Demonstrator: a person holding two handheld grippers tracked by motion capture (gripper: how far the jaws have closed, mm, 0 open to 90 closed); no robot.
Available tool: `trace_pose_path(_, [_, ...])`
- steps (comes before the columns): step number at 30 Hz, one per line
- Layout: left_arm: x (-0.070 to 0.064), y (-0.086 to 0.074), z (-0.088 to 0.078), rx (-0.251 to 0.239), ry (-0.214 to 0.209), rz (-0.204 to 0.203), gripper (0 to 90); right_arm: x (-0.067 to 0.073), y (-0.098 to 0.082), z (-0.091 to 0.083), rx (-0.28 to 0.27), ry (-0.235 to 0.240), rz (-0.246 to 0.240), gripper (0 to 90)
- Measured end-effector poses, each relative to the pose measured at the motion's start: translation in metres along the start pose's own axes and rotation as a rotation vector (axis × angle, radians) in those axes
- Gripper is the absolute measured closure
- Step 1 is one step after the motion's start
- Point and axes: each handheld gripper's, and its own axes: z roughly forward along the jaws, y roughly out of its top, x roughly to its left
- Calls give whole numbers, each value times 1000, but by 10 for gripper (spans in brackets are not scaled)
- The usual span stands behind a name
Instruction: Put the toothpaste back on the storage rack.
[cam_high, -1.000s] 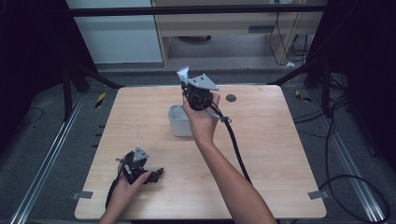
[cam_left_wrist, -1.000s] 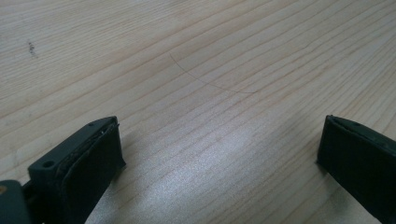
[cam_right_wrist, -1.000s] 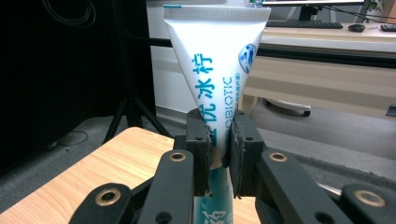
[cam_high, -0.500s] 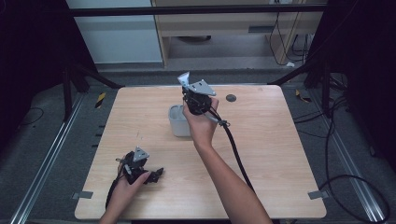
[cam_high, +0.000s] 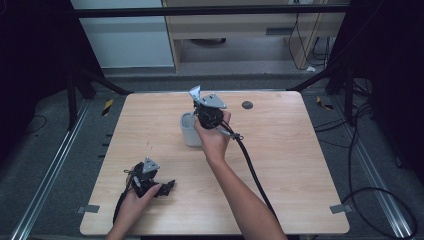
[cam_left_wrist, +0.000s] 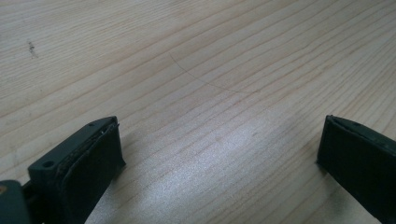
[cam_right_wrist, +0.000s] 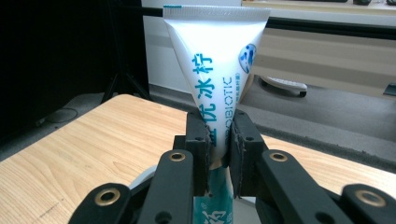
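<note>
A white toothpaste tube (cam_right_wrist: 215, 56) with blue lettering stands upright, crimped end up, and my right gripper (cam_right_wrist: 219, 128) is shut on its lower half. In the high view the tube (cam_high: 195, 92) and right gripper (cam_high: 200, 103) hang just above a white cup (cam_high: 189, 131) at the middle of the wooden table (cam_high: 300, 165); the tube's lower end is hidden behind the jaws. The cup's pale rim (cam_right_wrist: 142, 181) shows below the jaws. My left gripper (cam_high: 166, 188) rests at the table's front left, open, its wide-apart jaws (cam_left_wrist: 219, 154) holding nothing over bare wood.
A small dark round disc (cam_high: 247, 105) lies on the table behind and to the right of the cup. The right gripper's black cable (cam_high: 250, 165) trails across the table toward the front edge. Dark frame legs and cables surround the table.
My right gripper has come down with the tube toward the cup. The left gripper has stayed where it was.
</note>
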Motion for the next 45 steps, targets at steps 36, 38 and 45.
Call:
trace_pose_path(36, [0,0,0,1,-2,-1,0,-2,-25,11,72,-9,15,795])
trace_pose_path(38, [0,0,0,0,-2,-1,0,-2,-26,12,75,-10,12,794])
trace_pose_path(45, [0,0,0,0,-2,-1,0,-2,-28,13,86,-10,15,794])
